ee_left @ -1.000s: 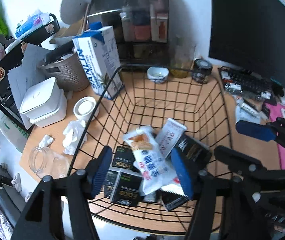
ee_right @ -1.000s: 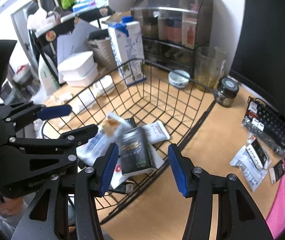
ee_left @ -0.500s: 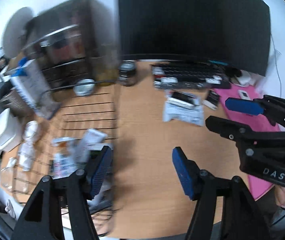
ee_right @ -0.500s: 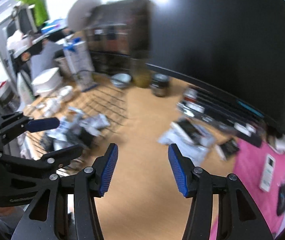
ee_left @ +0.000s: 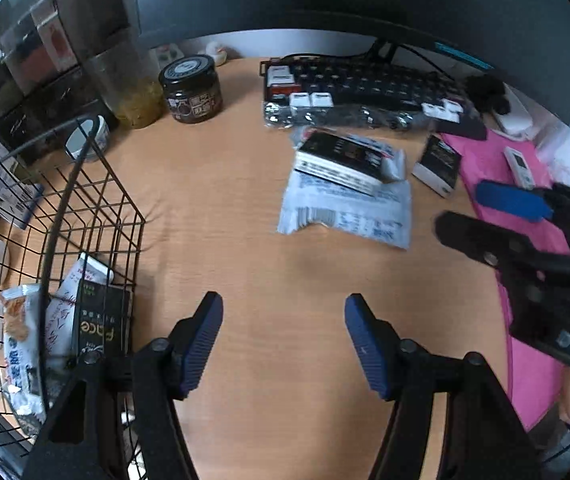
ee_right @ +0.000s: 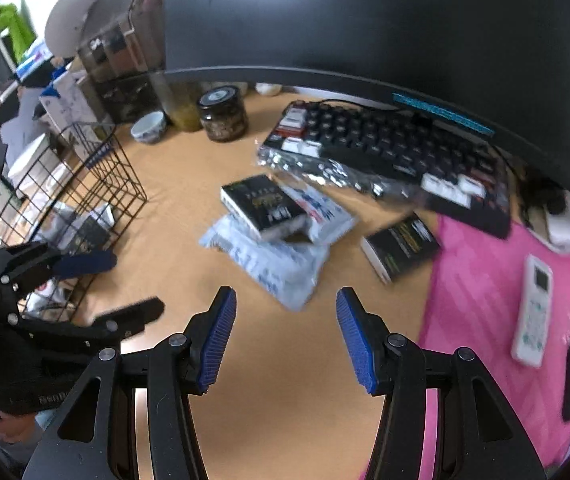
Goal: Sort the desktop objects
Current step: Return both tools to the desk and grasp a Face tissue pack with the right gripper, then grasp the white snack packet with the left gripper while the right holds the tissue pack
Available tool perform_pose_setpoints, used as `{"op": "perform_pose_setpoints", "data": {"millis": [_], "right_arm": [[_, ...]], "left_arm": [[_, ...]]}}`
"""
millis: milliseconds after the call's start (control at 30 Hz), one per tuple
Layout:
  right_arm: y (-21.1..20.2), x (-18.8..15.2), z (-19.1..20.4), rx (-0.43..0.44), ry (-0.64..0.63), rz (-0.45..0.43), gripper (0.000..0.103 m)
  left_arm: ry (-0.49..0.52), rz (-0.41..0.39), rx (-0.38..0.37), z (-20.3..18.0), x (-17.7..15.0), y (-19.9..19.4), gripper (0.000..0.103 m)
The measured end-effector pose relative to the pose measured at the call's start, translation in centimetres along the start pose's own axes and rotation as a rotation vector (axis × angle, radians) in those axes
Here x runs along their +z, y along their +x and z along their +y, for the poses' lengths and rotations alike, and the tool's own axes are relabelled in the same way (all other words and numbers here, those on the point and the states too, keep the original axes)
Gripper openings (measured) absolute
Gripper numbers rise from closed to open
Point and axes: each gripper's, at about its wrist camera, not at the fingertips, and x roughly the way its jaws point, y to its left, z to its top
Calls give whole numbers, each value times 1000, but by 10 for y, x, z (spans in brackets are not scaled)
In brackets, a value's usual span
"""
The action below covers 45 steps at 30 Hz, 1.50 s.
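Observation:
A black wire basket [ee_left: 61, 216] stands at the desk's left and holds several packets and black boxes [ee_left: 97, 320]; it also shows in the right wrist view [ee_right: 85, 184]. A black box [ee_left: 341, 160] lies on white snack packets [ee_left: 349, 212] mid-desk, also in the right wrist view [ee_right: 265, 204]. A second black box [ee_right: 401, 248] lies by the pink mat. My left gripper [ee_left: 283, 340] is open and empty over bare desk. My right gripper [ee_right: 285, 336] is open and empty, just short of the packets.
A keyboard [ee_right: 397, 148] with a shiny packet [ee_right: 325, 168] against it lies under the monitor. A dark jar [ee_left: 191, 88], a glass, a small bowl [ee_right: 149, 126] and a drawer unit stand at the back left. A pink mat [ee_right: 485, 300] holds a white remote [ee_right: 533, 312].
Both grippers have swung right, from above the basket to the open desk facing the packets and keyboard. Both stay open and empty.

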Motion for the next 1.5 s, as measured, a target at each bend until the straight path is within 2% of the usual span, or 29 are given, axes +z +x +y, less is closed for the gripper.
{"op": "perform_pose_setpoints", "data": {"millis": [200,500,600,800,1000,1100,1200,1400,1500], "right_arm": [[54,48,3,8,-43,46,53],[93,64,21,48,-88,76,53],[99,59,28,54,-99,94,47],[92,40,22,76,-58,141,47],[63,22,-1,-29,-42,83,47],[66,15,-10,-58,-37,109,47],[64,1,-7,-51,-47,126,47],[42,-35,10,-31,-59,143,47],[30,-57,22,40,-45,152,47]], "left_arm": [[-10,29,-22,11,8,19,69],[4,71,-52,19,10,39,69],[2,72,-52,20,9,39,69],[24,83,-40,17,1,39,69],[62,100,-26,5,-10,39,69],[95,97,-27,-6,-17,33,69],[105,104,-29,-11,-23,33,69],[77,116,16,-3,-22,45,69],[75,124,-2,0,-23,46,69]]}}
